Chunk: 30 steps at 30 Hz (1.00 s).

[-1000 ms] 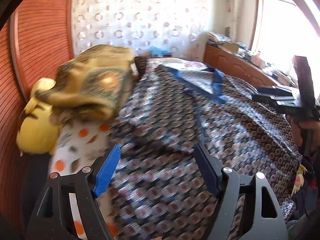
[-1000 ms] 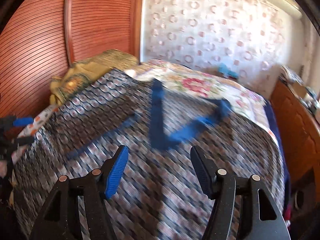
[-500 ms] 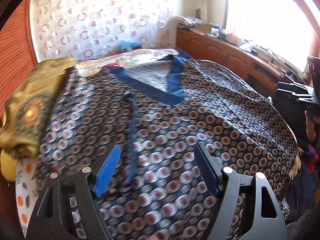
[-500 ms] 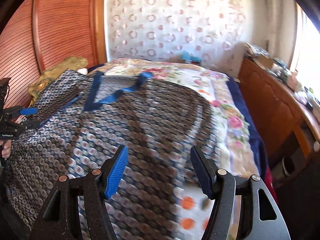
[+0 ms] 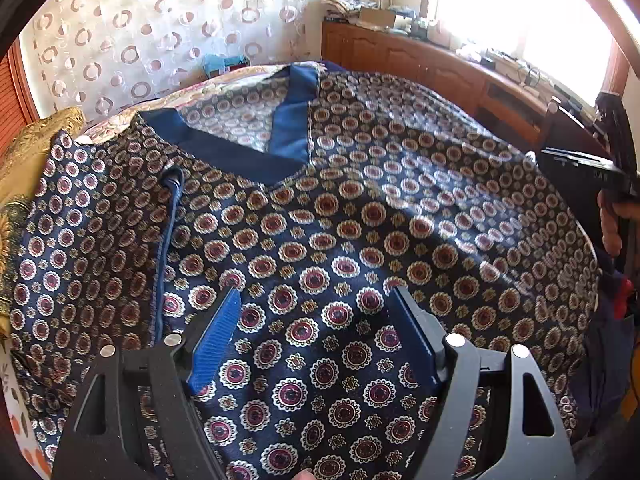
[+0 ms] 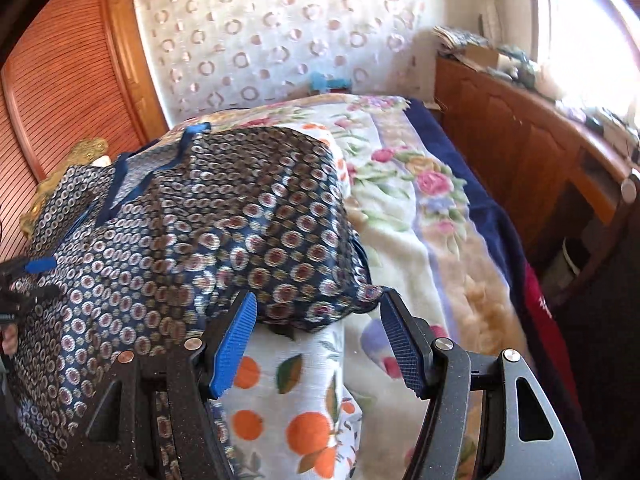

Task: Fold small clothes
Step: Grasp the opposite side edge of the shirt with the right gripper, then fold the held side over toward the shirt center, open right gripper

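Note:
A navy garment (image 5: 360, 220) printed with red and white medallions lies spread on the bed, its blue V-neck collar (image 5: 288, 136) at the far side. My left gripper (image 5: 316, 300) hovers open just above the garment's near part, with only cloth below its blue pads. In the right wrist view the same garment (image 6: 240, 220) fills the left half. My right gripper (image 6: 320, 300) stands open over its rumpled right-hand corner, nothing between the pads. Each gripper shows in the other's view: the right one (image 5: 592, 168) at the right edge, the left one (image 6: 28, 280) at the left edge.
Under the garment lie a floral blanket (image 6: 420, 200) and an orange-print sheet (image 6: 296, 400). A gold cushion (image 5: 24, 168) sits at the bed's left. A cluttered wooden dresser (image 6: 520, 152) runs along the right, under a bright window. A slatted wooden panel (image 6: 60, 80) stands at the left.
Both hands swept across the bed. The left view left the gold cushion and yellow toy and now faces the collar. The right gripper went from mid-garment to its right edge. Jaws unchanged.

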Available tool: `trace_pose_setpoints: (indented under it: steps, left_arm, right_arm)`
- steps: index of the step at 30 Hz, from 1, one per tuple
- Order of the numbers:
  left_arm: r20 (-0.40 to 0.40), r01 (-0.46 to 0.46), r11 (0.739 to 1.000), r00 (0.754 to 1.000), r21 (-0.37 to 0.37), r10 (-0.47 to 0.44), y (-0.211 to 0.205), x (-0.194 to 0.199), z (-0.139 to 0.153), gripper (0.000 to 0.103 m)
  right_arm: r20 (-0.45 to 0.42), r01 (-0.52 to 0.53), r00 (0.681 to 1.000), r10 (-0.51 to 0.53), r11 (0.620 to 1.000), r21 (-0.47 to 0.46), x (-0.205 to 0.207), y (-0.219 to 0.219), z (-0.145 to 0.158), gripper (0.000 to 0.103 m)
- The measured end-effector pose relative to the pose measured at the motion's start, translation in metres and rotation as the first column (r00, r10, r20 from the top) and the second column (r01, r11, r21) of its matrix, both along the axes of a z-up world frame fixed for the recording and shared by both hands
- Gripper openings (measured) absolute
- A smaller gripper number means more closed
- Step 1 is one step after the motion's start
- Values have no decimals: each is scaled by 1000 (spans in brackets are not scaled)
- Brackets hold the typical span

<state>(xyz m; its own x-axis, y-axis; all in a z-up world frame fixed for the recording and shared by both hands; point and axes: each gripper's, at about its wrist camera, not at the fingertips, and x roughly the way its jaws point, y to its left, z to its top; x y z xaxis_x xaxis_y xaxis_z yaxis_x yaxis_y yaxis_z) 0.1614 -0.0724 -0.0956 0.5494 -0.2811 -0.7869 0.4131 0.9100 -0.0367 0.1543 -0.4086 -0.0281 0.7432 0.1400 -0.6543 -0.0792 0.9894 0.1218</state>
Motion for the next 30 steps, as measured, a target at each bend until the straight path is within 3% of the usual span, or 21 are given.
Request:
trace_pose_setpoints:
  steps: [7, 15, 17, 19, 23, 30]
  left_arm:
    - [16, 0, 1000, 1000, 28, -1, -4, -1, -6, 80]
    - [15, -2, 999, 1000, 36, 1, -5, 1, -7, 83]
    - [15, -1, 999, 1000, 36, 1, -6, 1, -7, 83]
    - [15, -1, 999, 1000, 37, 1, -6, 2, -7, 83]
    - [16, -5, 999, 1000, 38, 4, -7, 0, -7, 83]
    - [38, -38, 998, 999, 40, 37, -1, -8, -2, 83]
  right_arm:
    - [-32, 44, 999, -41, 996, 72, -7, -17, -2, 67]
    - [-69, 64, 996, -53, 983, 169, 27, -15, -12, 67]
    - [-73, 57, 996, -44, 983, 177, 38, -10, -16, 57]
    - [-75, 45, 997, -33, 984, 170, 43, -8, -18, 37]
    - [-43, 18, 999, -13, 991, 132, 46, -3, -13, 10]
    - [55, -19, 998, 14, 996, 90, 36, 7, 12, 5]
